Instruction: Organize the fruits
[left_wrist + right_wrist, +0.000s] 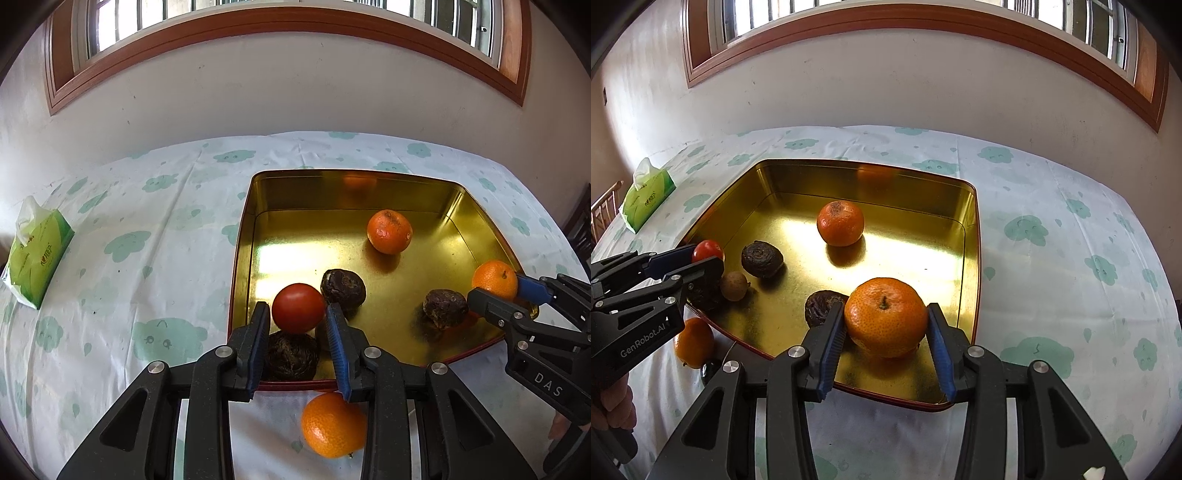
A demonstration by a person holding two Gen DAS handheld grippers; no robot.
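Note:
A gold tin tray [314,192] stands on the cloud-print tablecloth. My left gripper [298,306] is shut on a red tomato [298,308] just over the tray's near left corner, above a dark wrinkled fruit [291,356]. My right gripper [885,306] is shut on an orange [885,317] low over the tray's near right corner, with both pads against its sides. Inside the tray lie another orange [840,223], two more dark wrinkled fruits [342,288] [445,308] and a small tan round fruit [733,285]. A third orange [334,424] rests on the cloth in front of the tray.
A green tissue pack [37,254] lies at the table's far left. A small dark object [709,369] sits on the cloth beside the loose orange. The wall and a window run behind the table. A chair [604,210] shows at the left edge. A hand [613,406] holds the left gripper.

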